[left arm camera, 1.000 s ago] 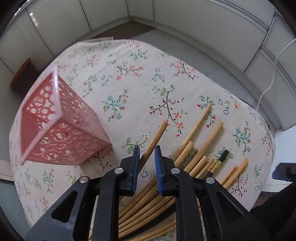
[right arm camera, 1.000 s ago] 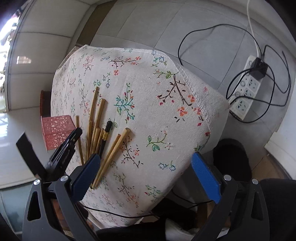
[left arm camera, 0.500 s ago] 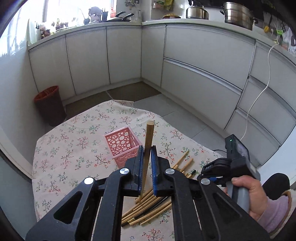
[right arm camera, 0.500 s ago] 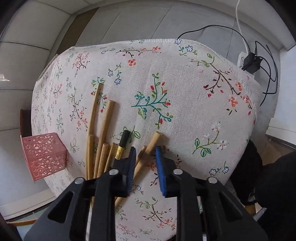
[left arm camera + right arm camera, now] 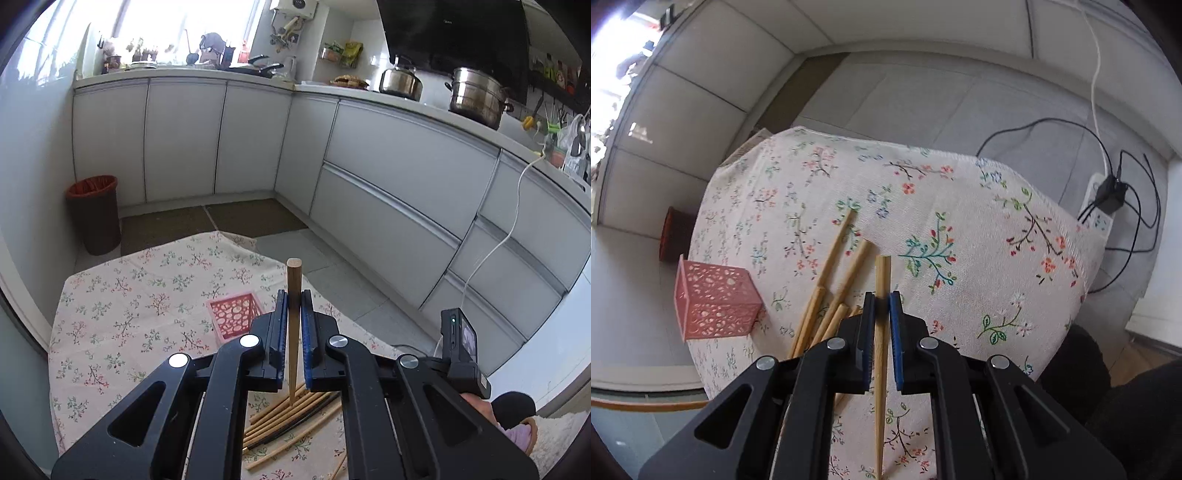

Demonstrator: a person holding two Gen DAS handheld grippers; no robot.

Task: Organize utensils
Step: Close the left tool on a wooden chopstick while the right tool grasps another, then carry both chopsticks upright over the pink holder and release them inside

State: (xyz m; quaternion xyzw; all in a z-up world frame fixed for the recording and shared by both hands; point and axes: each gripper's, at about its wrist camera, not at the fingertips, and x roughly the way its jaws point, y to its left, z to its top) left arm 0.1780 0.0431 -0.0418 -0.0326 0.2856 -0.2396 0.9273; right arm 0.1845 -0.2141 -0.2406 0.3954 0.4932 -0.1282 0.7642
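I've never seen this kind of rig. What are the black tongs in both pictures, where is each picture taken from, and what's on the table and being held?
No robot here: a person holds a tool with tongs in each hand, and a fisheye camera on each looks along its fingers. In the left view, the left tongs are shut on a round wooden chopstick. In the right view, the right tongs, whose jaws have just been closing, grip a square-ended chopstick. On the flowered tablecloth lie more loose chopsticks beside a pink perforated basket.
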